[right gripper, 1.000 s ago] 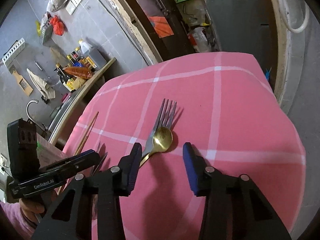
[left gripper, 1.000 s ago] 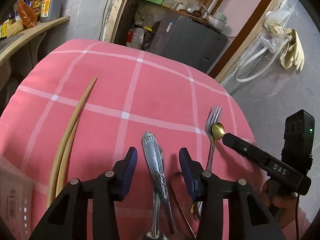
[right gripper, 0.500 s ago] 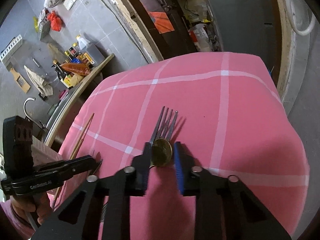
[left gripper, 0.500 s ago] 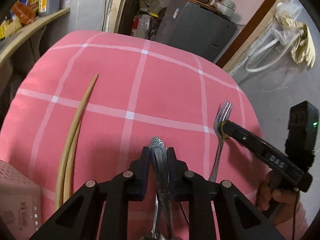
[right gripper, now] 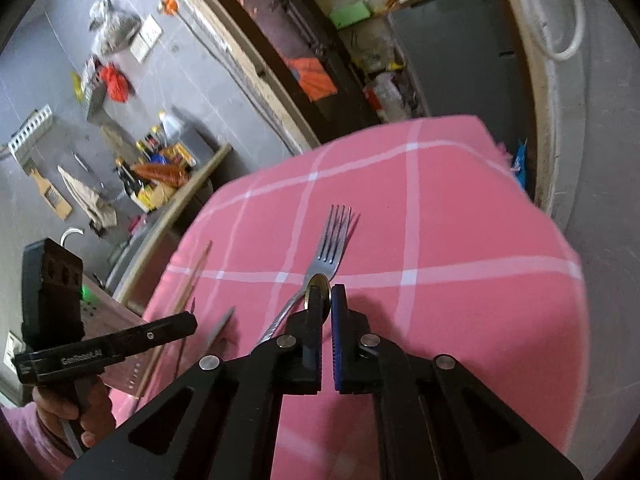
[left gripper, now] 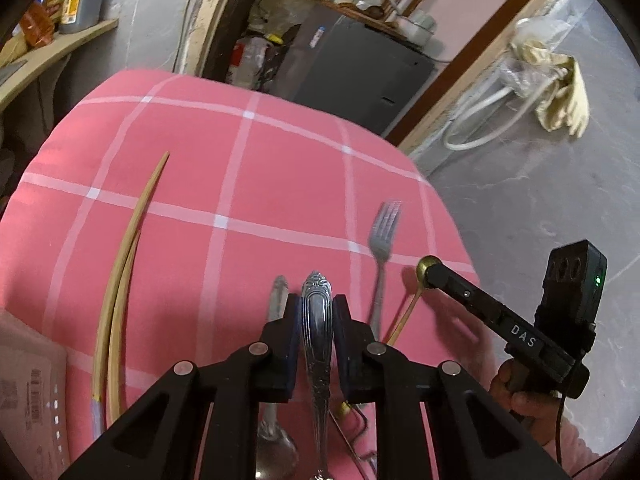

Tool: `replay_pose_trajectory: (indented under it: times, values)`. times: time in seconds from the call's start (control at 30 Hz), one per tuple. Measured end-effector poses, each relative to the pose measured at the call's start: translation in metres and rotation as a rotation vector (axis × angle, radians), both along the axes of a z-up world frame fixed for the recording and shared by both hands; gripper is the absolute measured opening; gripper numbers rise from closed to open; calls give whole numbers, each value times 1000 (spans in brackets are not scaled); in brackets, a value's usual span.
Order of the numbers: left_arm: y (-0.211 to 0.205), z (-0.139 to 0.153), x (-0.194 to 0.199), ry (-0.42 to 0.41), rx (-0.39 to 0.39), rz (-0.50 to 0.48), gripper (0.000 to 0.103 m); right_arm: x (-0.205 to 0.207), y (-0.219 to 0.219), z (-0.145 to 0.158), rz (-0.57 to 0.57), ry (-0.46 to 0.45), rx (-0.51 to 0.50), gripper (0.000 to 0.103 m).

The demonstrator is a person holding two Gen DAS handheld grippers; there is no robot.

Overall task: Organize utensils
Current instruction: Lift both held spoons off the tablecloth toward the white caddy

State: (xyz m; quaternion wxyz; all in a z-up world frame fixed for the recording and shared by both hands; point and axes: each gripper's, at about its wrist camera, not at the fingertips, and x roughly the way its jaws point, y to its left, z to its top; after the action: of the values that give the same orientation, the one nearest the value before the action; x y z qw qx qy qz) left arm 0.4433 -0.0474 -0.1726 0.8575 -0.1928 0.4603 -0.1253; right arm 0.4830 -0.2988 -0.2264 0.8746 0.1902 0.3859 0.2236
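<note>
Ornate silver utensil handle pinched between pads of left gripper above pink checked tablecloth, small gold spoon clamped by bowl in right gripper, just closed, lifted beside steel fork and wooden chopsticks.

Two chopsticks lie side by side on the pink checked cloth; one fork lies on it; one gold spoon; one silver utensil with a fancy handle, its other end hidden; one more silver spoon beside that; so six utensils that can be counted; two grippers, the left gripper and the right gripper; one box at the cloth's corner.
</note>
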Motion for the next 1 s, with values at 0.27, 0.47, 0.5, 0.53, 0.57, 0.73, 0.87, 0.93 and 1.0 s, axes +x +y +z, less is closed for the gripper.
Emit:
replay_pose_trajectory:
  times: [0.27,0.47,0.5,0.53,0.57,0.73,0.87,0.93,1.0]
  values:
    - [2,21,-29,-61,-11,-44,15,-40,-1,45,-36,-110,-49,2]
    - [8,44,-53,-126,-27,-56,15,-66,10,87,-51,-201,-143,3]
    - [10,49,-56,-141,-33,-57,14,-70,11,94,-56,-215,-150,2]
    - [12,53,-59,-154,-35,-58,14,-74,11,100,-61,-223,-152,2]
    - [13,56,-61,-164,-37,-58,14,-78,12,105,-65,-229,-148,2]
    - [22,77,-74,-220,-46,-60,14,-94,19,138,-107,-268,-178,2]
    - [32,102,-81,-274,-48,-53,14,-107,29,161,-122,-308,-198,2]
    - [38,118,-84,-307,-49,-43,14,-112,36,176,-124,-338,-205,2]
    - [44,130,-87,-334,-46,-33,14,-117,46,193,-126,-371,-211,2]
